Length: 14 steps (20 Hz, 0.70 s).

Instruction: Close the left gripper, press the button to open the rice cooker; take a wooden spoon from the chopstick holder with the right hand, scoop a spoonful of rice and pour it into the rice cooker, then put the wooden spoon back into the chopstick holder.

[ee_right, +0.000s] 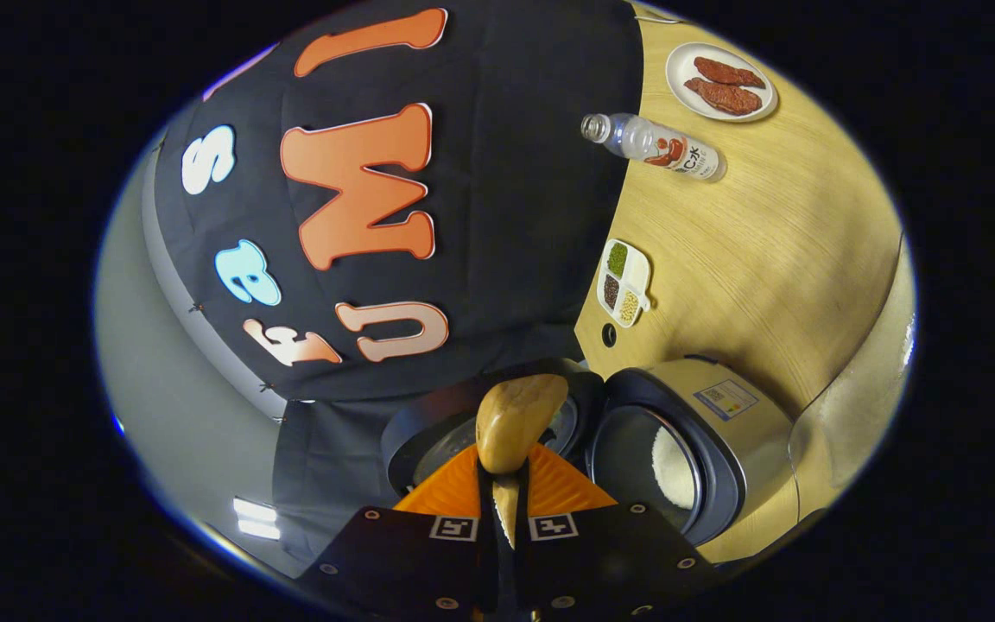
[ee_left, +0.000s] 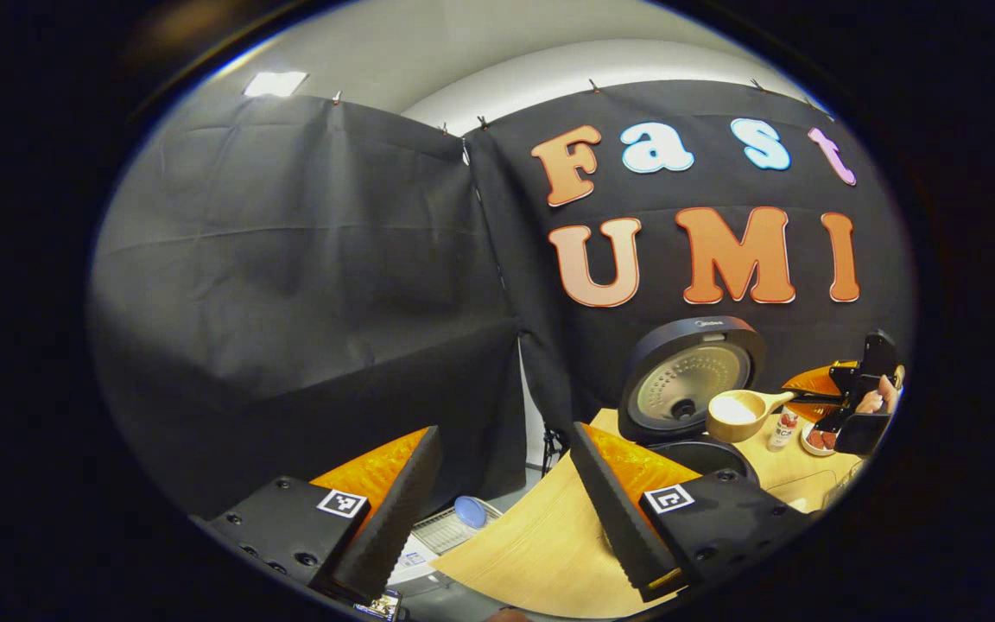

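Observation:
The rice cooker [ee_left: 689, 380] stands on the wooden table [ee_left: 532, 536] with its lid raised. In the right gripper view its lid [ee_right: 428, 441] lies to the left and its pot [ee_right: 662, 466] holds white rice. The wooden spoon [ee_left: 739, 415] hovers just above the pot with white rice in its bowl. My right gripper [ee_left: 817, 399] is shut on the spoon's handle, held by a hand. In the right gripper view the spoon [ee_right: 519, 419] sticks out from my right gripper [ee_right: 506, 471] over the cooker. My left gripper [ee_left: 506, 429] hangs open left of the cooker, with nothing between its fingers.
A bottle [ee_right: 653, 147], a plate of meat [ee_right: 722, 82] and a small divided dish [ee_right: 625, 281] sit on the table [ee_right: 765, 259] beyond the cooker. Left of the table, low down, lies a tray with a blue lid [ee_left: 467, 511]. Black cloth walls stand behind.

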Tool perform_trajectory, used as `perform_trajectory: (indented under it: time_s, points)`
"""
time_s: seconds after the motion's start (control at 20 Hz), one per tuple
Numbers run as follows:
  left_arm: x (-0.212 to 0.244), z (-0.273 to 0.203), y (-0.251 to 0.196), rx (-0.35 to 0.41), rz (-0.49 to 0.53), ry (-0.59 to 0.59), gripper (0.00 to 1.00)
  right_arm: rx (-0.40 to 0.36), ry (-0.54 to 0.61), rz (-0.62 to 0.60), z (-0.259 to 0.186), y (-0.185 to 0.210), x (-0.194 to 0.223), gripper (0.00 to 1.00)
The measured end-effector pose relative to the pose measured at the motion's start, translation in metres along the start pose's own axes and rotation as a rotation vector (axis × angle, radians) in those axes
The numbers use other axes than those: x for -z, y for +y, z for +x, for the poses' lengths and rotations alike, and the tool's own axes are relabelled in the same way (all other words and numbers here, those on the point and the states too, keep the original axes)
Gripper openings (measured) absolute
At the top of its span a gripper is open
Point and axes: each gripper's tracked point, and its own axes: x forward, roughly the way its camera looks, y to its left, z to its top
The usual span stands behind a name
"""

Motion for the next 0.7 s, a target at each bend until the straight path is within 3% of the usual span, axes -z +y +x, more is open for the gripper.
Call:
perform_trajectory:
  time_s: [0.1,0.15,0.7]
  points:
    - [0.008,-0.002,0.016,-0.016,-0.009,0.017,0.94,0.052,0.005,-0.078,0.011,-0.01,0.005,0.07]
    - [0.01,-0.003,0.018,-0.021,-0.008,0.021,1.0,0.083,0.001,-0.131,0.016,-0.014,0.007,0.07]
    - [0.008,-0.031,0.033,-0.111,0.007,0.015,1.0,0.259,0.012,-0.61,0.031,-0.036,0.01,0.07]
